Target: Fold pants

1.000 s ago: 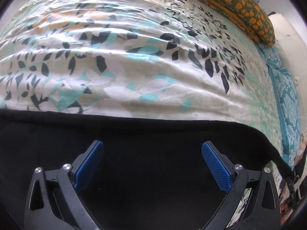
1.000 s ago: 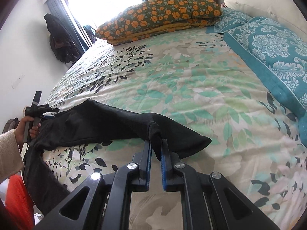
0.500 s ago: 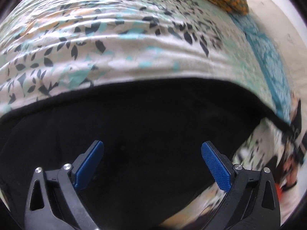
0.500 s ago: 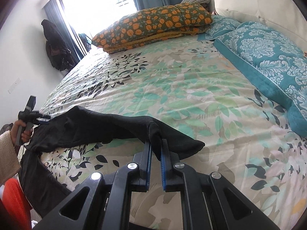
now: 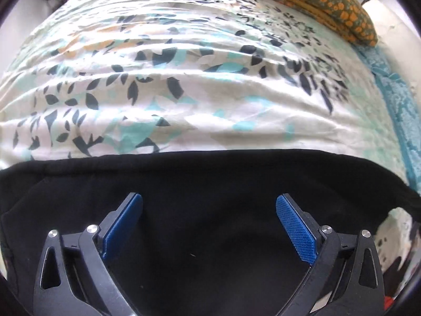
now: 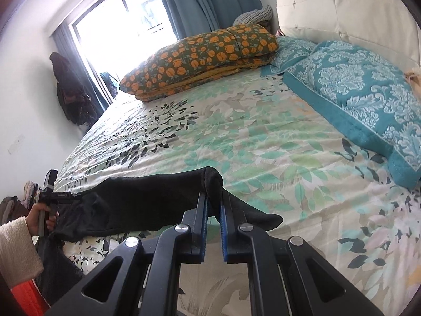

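Note:
Black pants lie stretched along the near edge of the bed. My right gripper is shut on a fold of them, which stands up in a peak above the sheet; the leg end droops to its right. In the left wrist view the pants fill the lower half, and my left gripper hangs open just above the cloth, nothing between its blue pads. The right wrist view shows that left gripper at the pants' far left end, in a hand with a cream sleeve.
The bed has a leaf-print sheet. An orange-flowered folded quilt lies at the far side, teal pillows against a cream headboard. Dark clothes hang by the window. Part of the pants hangs over the bed's edge.
My right gripper has risen, and the pinched fold stands higher off the sheet. The left gripper has shifted and rolled above the pants, its jaws still wide.

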Available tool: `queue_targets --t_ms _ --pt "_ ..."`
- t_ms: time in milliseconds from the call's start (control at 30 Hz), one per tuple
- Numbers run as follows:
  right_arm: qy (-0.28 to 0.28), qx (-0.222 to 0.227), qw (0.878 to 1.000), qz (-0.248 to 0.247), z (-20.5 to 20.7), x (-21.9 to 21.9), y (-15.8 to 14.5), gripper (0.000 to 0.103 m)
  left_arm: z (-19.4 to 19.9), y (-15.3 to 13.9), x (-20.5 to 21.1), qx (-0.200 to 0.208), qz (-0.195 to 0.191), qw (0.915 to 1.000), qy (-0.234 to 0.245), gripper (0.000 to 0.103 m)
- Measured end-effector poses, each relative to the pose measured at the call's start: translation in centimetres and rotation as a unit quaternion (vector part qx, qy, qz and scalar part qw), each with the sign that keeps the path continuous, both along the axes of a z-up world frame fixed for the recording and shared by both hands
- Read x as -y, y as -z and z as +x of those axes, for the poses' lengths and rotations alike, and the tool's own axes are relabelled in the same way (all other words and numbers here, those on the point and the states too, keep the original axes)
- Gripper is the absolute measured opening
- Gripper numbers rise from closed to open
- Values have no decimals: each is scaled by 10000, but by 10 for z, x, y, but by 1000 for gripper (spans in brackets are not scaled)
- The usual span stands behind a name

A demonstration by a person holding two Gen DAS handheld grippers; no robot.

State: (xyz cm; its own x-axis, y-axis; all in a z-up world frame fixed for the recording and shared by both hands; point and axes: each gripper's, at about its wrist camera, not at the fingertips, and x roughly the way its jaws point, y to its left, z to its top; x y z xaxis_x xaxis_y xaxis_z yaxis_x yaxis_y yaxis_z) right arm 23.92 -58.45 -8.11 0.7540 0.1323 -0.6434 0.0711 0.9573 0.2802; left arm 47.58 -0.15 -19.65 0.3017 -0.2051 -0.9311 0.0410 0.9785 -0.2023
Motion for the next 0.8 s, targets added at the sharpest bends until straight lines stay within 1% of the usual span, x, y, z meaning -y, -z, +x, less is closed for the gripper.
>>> queue_targets --t_ms 133,167,233,300,400,433,533,567,600,633,667,700,733,800 --pt "-307 25 9994 -144 -27 -3 -12 8 -4 -9 5 -167 -775 9968 113 102" --pt "-362 -5 9992 -185 -35 -4 -13 8 -2 -8 6 -230 -981 9949 71 102" --pt "-425 -59 9987 -283 -48 -6 -13 8 1 -9 8 -274 -1237 9919 -83 102" --pt "-430 -87 9985 -332 -61 -6 -12 8 8 -7 11 -281 -1342 9902 -272 102" --pt "-409 -68 9987 -290 -75 -6 -12 8 16 -2 7 -362 -1552 9850 -655 102" --pt "-408 -52 9987 -286 -79 -7 -13 8 18 -1 5 -394 -1564 9840 -755 102" --pt "-467 -18 9985 -279 -88 -9 -13 8 22 2 5 -518 -1396 9846 -921 100" --pt "-480 -18 9984 -298 -90 -10 -14 8 21 0 3 -503 -1322 9855 -942 87" --pt "-477 -26 9984 -309 -92 -11 -14 8 18 -2 1 -501 -1175 9871 -970 49" --pt "-478 -31 9984 -298 -93 -11 -14 8 16 -1 -2 -568 -1031 9879 -1008 27" --pt "-486 -28 9984 -276 -94 -12 -14 8 14 2 -6 -654 -1096 9860 -1076 10" --pt "-493 -29 9984 -277 -94 -13 -14 8 9 3 -14 -644 -1280 9826 -1179 6" --pt "-493 -26 9983 -305 -94 -13 -14 8 3 1 -20 -598 -1434 9796 -1272 6" --pt "-484 -28 9982 -352 -91 -13 -15 8 -10 -8 -26 -470 -1606 9763 -1374 4"
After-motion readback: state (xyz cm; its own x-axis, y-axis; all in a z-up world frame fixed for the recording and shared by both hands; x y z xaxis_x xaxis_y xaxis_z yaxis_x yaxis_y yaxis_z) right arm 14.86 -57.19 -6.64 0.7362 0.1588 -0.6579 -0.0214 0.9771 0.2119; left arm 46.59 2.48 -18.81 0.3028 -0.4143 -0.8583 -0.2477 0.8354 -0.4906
